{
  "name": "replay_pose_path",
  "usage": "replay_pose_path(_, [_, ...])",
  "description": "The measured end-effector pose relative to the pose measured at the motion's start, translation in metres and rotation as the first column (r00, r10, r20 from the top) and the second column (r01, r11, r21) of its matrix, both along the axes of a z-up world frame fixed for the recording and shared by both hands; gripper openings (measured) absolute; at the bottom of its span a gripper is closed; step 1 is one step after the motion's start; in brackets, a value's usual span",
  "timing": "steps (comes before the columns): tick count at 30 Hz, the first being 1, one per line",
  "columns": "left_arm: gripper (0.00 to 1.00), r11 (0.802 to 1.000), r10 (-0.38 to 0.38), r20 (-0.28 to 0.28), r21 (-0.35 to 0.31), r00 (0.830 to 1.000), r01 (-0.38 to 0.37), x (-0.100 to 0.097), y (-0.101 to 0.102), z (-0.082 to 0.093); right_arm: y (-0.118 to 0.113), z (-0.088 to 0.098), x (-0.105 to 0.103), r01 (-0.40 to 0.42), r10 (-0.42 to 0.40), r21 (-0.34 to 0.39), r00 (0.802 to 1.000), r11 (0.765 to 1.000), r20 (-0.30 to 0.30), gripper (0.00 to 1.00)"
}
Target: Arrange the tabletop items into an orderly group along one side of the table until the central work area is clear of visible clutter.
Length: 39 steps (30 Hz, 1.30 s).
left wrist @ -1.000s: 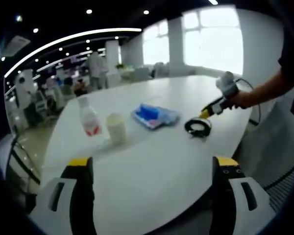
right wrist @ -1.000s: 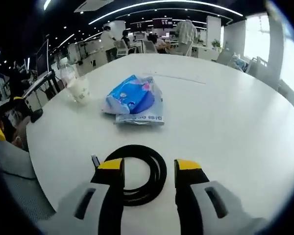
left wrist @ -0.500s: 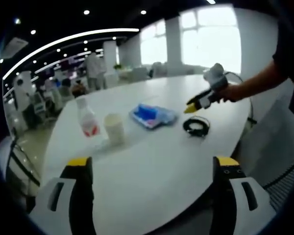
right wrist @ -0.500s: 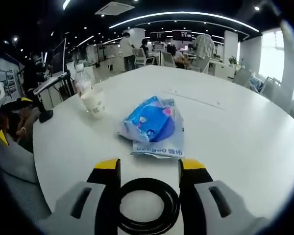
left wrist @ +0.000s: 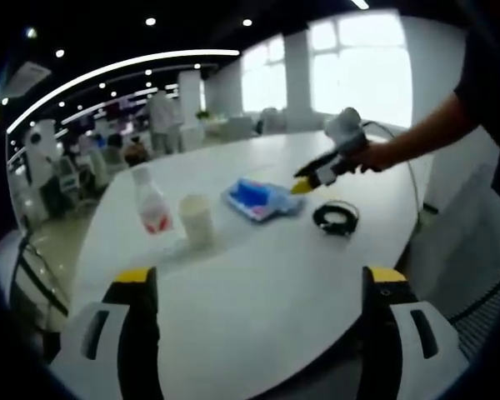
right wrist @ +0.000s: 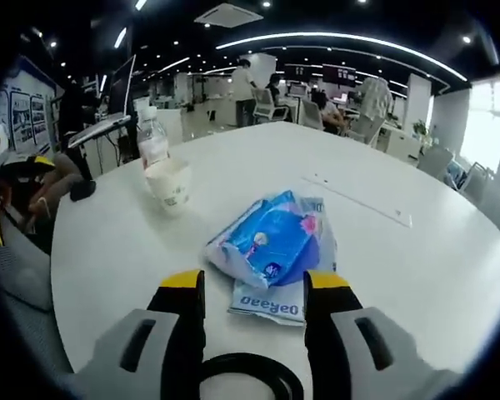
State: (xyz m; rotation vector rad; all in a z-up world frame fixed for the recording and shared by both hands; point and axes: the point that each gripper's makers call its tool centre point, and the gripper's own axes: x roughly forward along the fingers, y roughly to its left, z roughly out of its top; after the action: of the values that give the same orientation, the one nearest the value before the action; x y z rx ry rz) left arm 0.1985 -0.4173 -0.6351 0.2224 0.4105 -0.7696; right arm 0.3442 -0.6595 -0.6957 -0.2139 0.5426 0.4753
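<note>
Blue plastic, crinkled and soft, lies just ahead of our right gripper (right wrist: 254,287): the wipes packet (right wrist: 271,246) sits beyond the yellow tips, its near edge between them, with the black cable coil (right wrist: 250,379) under the jaws and closer to us. Those jaws stand apart with nothing between them, and we judge the step in hand to be reaching for the packet. To do it well we would come in low and level, take the bunched upper fold and not the flat printed flap, and close gently, since a soft pack will slide or buckle if pinched at its edge; lifting clear of the coil before carrying it sideways should keep the cable from being dragged. Our left gripper (left wrist: 262,287) waits well back over bare white table (left wrist: 258,308), its jaws wide apart and empty, and from there the right tool (left wrist: 317,171) hovers over the packet's near side. Counting what needs grouping, we find one packet, one cable coil, one paper cup (right wrist: 171,185) and one clear bottle (right wrist: 152,140) just behind the cup, though it may be that the packet is two pieces stacked; the view is too soft to say.
</note>
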Motion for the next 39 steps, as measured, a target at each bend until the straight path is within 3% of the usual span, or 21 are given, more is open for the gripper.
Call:
replay_pose_path(13, [0.99,1.000,0.004,-0.004,0.001,1.000,-0.004,-0.001,0.001,-0.001,0.013,-0.010,0.014,-0.042,0.042,-0.035,0.999,0.999,0.000,0.43])
replay_pose_path(32, [0.96,1.000,0.021,-0.004,-0.005,1.000,-0.021,0.000,0.003,0.000,0.033,-0.023,0.026,-0.167,0.167,-0.104,0.986,0.981,-0.002,0.26])
replay_pose_path(39, [0.94,1.000,0.014,-0.005,-0.003,1.000,-0.014,-0.001,0.002,0.000,0.040,-0.033,0.020,-0.225,0.220,-0.126,0.974,0.966,-0.048,0.07])
